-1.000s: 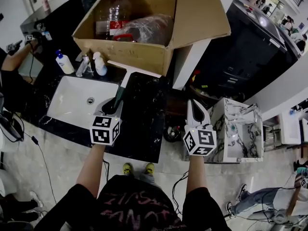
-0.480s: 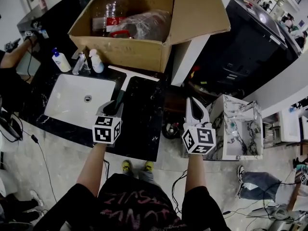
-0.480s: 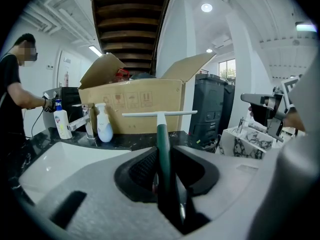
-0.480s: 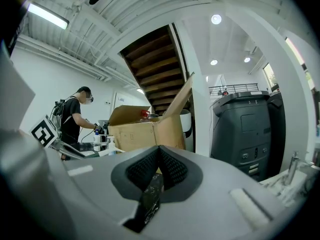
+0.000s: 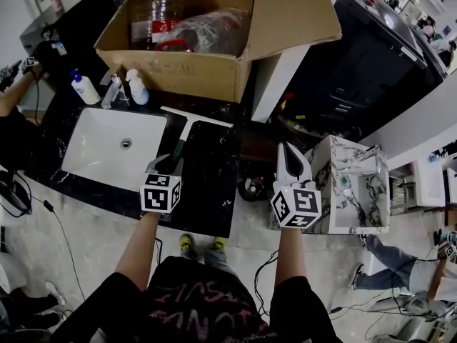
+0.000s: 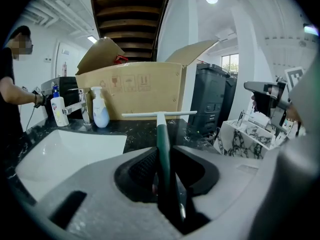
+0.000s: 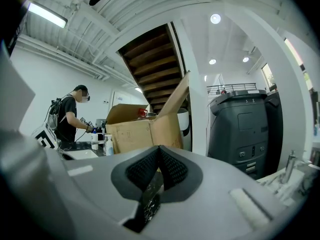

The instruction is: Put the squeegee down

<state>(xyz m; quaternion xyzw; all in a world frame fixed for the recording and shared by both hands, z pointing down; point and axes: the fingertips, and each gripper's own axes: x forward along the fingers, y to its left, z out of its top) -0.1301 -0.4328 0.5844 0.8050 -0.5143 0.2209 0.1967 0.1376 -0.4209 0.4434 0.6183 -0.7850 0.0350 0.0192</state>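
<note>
The squeegee (image 5: 187,129) has a dark green handle and a white blade (image 6: 159,115). My left gripper (image 5: 168,163) is shut on the handle, and the blade points away toward the cardboard box (image 5: 178,70). The squeegee is low over the black marble counter (image 5: 211,184), right of the white sink (image 5: 107,148); I cannot tell whether the blade touches the stone. In the left gripper view the handle runs straight between the pads of that gripper (image 6: 162,156). My right gripper (image 5: 289,156) hangs past the counter's right end, shut on nothing, and its pads meet at the tip in the right gripper view (image 7: 159,151).
A faucet (image 5: 108,90) and two pump bottles (image 5: 82,88) (image 5: 136,88) stand behind the sink. A marble-patterned rack (image 5: 353,191) sits to the right, and a large black bin (image 5: 371,70) behind it. A person (image 6: 12,84) works at the counter's far left.
My left gripper has come down toward the counter with the squeegee still in it. The right gripper has stayed where it was.
</note>
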